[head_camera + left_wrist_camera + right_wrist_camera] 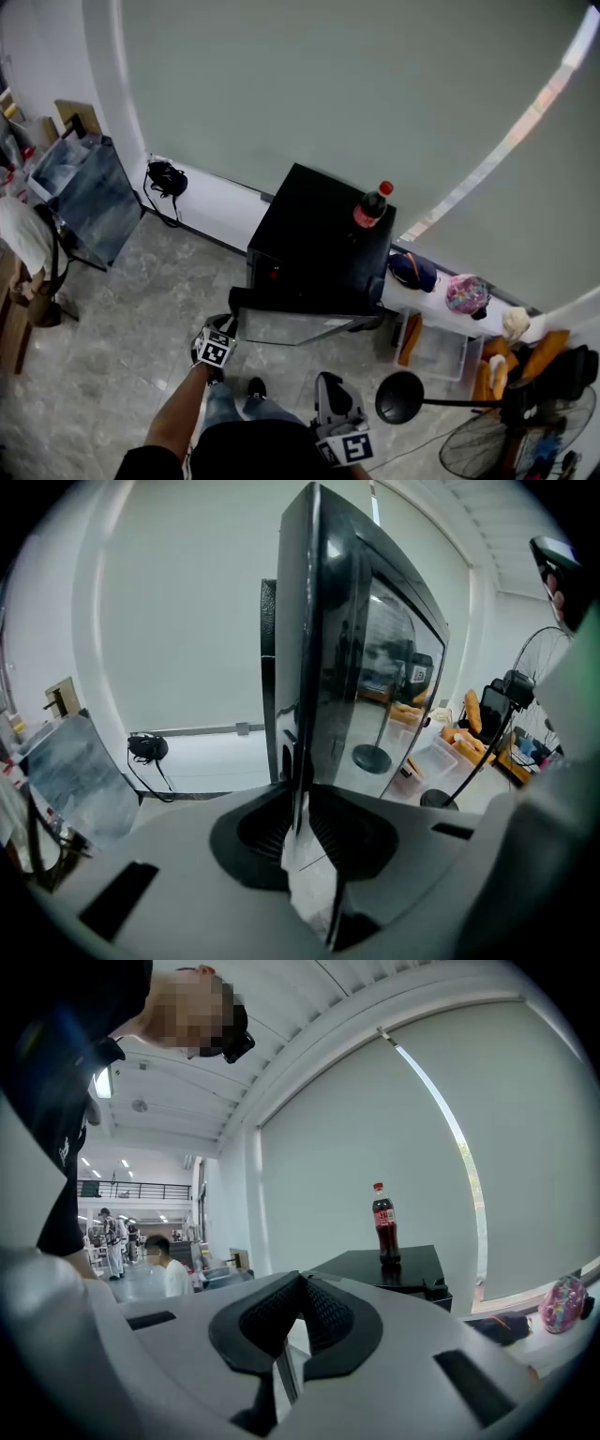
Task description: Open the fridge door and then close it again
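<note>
A low black fridge (309, 234) stands against the wall with a cola bottle (370, 208) on its top. Its glass-fronted door (291, 328) stands a little away from the body. My left gripper (228, 323) is at the door's free left edge. In the left gripper view the door (319, 649) is seen edge-on, and the left gripper (300, 803) is shut on that edge. My right gripper (330, 389) hangs lower, in front of the fridge and apart from it. Its jaws (302, 1283) are shut with nothing between them, facing the bottle (384, 1222).
A black round stand base (401, 397) and a floor fan (506, 441) stand to the right. A clear plastic box (441, 349) and bags (467, 293) lie along the wall ledge. A clear panel (84, 192) leans at the left. People (169, 1274) are far behind.
</note>
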`<state>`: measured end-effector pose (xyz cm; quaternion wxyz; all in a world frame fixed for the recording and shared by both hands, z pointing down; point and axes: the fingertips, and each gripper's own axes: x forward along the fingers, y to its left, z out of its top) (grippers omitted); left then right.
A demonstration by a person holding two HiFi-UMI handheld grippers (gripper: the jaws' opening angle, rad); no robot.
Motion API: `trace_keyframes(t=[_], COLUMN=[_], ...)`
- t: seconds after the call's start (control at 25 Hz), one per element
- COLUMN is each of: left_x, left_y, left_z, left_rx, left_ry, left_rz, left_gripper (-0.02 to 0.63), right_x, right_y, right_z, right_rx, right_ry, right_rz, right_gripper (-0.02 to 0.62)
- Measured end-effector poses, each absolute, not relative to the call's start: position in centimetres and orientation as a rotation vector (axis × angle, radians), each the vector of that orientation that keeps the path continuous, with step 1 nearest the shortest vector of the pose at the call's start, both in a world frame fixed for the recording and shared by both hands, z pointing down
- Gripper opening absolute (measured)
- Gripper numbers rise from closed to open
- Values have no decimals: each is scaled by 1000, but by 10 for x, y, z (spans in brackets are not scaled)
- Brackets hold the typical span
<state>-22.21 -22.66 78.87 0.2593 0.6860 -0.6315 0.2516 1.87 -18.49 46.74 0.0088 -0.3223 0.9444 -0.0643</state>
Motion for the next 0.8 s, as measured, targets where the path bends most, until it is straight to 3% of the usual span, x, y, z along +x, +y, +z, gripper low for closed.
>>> trace_keyframes(t=[0.8], left_x=[-247], left_y=[-295], left_z=[789], left_rx=[1997], left_ry=[-1555], left_rz=[739], left_gripper=[55], right_x=[-11], right_y=[-199], right_z=[472], right_rx=[-1334], right_ry=[2817], right_rz=[-238], right_gripper=[9])
